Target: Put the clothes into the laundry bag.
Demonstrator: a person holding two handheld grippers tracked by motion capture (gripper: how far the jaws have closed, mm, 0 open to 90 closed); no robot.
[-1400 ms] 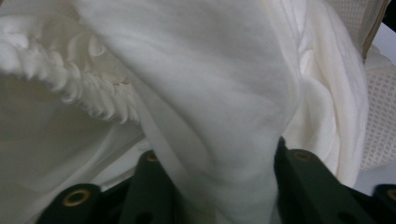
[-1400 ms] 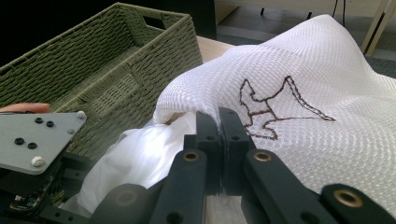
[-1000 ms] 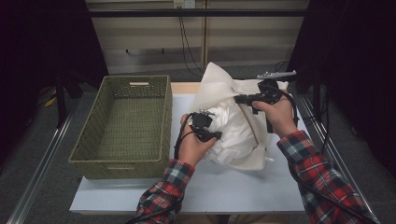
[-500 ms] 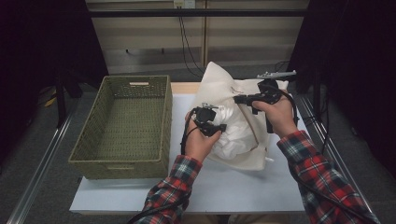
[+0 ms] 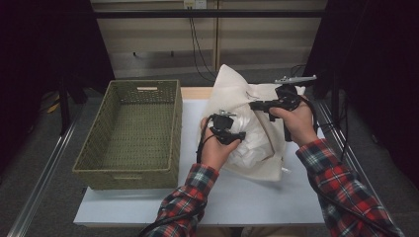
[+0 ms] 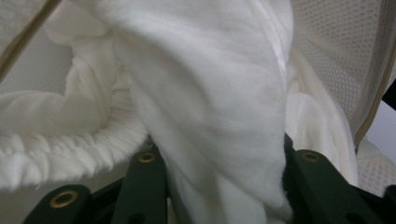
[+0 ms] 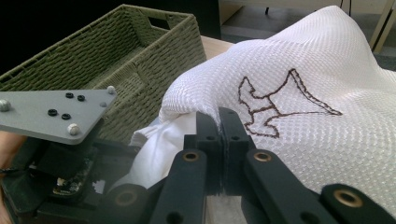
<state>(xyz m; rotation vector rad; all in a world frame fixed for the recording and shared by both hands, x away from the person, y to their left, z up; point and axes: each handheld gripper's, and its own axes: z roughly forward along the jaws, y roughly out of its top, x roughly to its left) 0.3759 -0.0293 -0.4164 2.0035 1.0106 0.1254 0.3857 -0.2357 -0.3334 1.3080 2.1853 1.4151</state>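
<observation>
Right tongs (image 7: 223,140) pinch mesh bag (image 7: 327,93) edge; white cloth (image 6: 210,116) apparently between left tongs (image 6: 219,186).

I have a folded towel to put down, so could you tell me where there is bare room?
The basket holds nothing. Bare table runs along the near edge, between the sleeves. The right half is crowded: mesh bag, white cloth and both grippers.

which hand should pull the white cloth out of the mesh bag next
Left, probably. The left gripper has the white cloth between its jaws, which have just been opening; the right gripper is shut on the mesh bag edge, holding it up.
</observation>
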